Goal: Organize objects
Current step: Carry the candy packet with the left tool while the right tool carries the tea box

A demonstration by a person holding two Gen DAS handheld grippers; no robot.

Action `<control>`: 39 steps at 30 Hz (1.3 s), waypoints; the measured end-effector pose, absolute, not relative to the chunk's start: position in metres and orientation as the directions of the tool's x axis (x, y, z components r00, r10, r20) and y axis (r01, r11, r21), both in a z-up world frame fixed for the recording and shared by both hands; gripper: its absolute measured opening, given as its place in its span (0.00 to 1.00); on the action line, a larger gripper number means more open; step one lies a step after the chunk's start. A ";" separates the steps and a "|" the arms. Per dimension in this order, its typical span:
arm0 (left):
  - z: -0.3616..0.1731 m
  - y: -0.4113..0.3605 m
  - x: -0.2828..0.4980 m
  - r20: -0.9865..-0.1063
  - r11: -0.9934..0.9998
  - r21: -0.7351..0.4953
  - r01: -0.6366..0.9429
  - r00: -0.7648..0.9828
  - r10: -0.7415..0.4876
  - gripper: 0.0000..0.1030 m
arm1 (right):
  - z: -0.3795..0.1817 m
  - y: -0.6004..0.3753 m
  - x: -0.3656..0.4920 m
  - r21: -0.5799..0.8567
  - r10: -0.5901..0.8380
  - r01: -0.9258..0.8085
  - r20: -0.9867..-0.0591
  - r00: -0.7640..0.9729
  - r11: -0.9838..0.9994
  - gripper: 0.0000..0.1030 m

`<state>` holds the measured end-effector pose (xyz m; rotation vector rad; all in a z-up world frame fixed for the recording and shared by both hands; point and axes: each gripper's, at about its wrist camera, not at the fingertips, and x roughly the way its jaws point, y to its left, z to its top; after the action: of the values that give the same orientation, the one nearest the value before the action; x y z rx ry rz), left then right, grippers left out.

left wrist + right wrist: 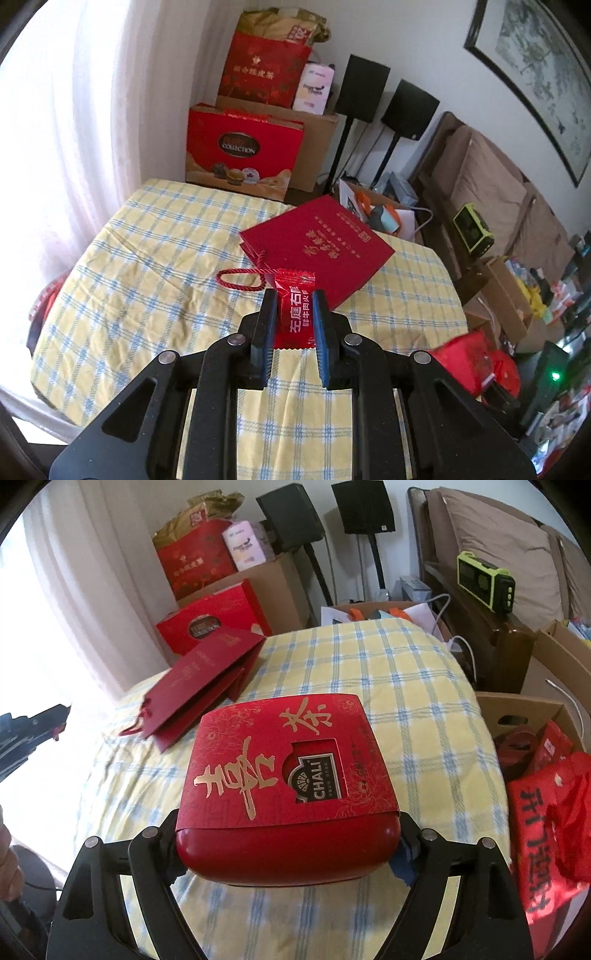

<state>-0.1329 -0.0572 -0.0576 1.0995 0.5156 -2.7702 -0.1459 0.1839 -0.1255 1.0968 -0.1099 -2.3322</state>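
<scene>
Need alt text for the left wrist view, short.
The left hand-held gripper is shut on a red snack packet above a yellow-and-blue checked tablecloth. A flat red paper bag with a cord handle lies on the cloth just beyond.

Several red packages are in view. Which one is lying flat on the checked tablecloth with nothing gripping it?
The flat red paper gift bag with the cord handle. The small red snack packet is clamped in the left gripper, and the red tea box sits between the right gripper's jaws.
</scene>
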 end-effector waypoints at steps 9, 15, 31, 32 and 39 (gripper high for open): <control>-0.025 -0.054 -0.099 -0.675 -0.932 -0.280 0.230 -0.738 0.020 0.17 | -0.089 0.207 -0.104 0.309 -0.514 0.426 -0.664 -0.543 -0.850 0.82; 0.000 -0.040 -0.079 -0.648 -0.945 -0.273 0.178 -0.760 0.045 0.17 | -0.060 0.212 -0.074 0.284 -0.507 0.435 -0.640 -0.578 -0.855 0.82; 0.053 0.008 -0.039 -0.573 -0.963 -0.264 0.047 -0.811 0.118 0.17 | 0.006 0.252 -0.019 0.230 -0.477 0.425 -0.559 -0.679 -0.875 0.82; 0.056 0.009 -0.037 -0.567 -0.963 -0.266 0.043 -0.815 0.120 0.17 | 0.007 0.255 -0.017 0.230 -0.477 0.425 -0.557 -0.680 -0.875 0.82; 0.069 0.020 -0.028 -0.542 -0.961 -0.276 0.010 -0.827 0.147 0.17 | 0.010 0.275 -0.003 0.218 -0.457 0.408 -0.556 -0.695 -0.886 0.82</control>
<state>-0.0278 0.0195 0.0690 0.9384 0.4331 -3.0432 -0.0025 0.2753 0.0099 0.8561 -0.1062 -2.5236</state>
